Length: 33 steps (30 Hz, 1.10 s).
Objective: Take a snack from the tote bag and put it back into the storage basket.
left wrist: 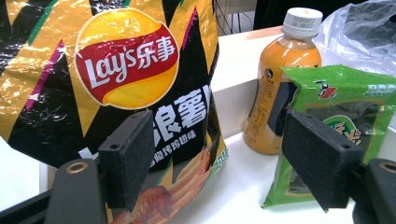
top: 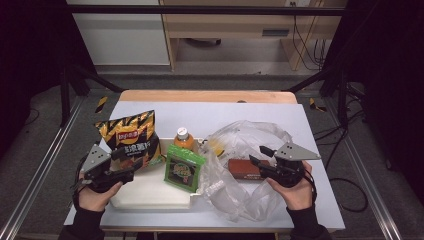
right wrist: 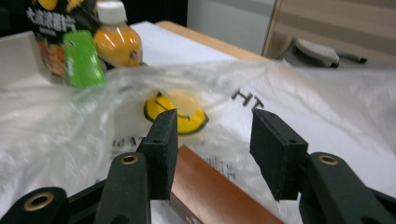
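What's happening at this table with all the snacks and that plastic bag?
A person holds a two-jaw gripper in each hand. The right gripper stands open over a reddish-brown rectangular box lying at the clear plastic bag; its jaws are not pressing on the box. The left gripper is open too, facing a black-and-gold Lay's crisp bag. An orange drink bottle with a white cap and a green snack packet wait on the white tray.
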### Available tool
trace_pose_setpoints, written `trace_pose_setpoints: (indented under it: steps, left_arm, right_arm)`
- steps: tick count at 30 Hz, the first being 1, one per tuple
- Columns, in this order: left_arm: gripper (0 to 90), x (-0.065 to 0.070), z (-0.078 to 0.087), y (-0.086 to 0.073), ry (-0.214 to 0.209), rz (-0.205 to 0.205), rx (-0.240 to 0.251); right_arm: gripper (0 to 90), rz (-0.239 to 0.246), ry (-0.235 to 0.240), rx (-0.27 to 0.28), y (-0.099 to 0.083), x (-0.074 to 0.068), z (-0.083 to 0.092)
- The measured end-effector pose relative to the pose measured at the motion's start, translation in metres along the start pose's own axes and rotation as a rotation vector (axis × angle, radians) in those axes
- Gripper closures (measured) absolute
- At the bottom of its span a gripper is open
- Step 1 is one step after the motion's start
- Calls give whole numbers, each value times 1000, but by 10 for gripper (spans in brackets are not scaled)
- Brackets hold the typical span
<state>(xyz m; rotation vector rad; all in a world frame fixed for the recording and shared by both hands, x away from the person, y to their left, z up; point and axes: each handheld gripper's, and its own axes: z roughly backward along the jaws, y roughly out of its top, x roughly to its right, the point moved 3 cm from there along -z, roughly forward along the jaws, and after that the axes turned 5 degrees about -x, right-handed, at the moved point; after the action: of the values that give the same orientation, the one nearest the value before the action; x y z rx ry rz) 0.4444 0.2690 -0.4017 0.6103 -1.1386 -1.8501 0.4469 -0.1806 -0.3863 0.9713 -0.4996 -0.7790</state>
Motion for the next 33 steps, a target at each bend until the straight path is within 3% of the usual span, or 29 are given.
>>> trace_pose_setpoints:
  steps: [14,33]
  left_arm:
    - [244,1,-1,0,-6,-5,-1]
    - [242,1,0,2,-9,-4,7]
  right_arm:
    - [490,-26,-3,-98,-22,13,-6]
    - [418,7,16,-175,-28,20,-11]
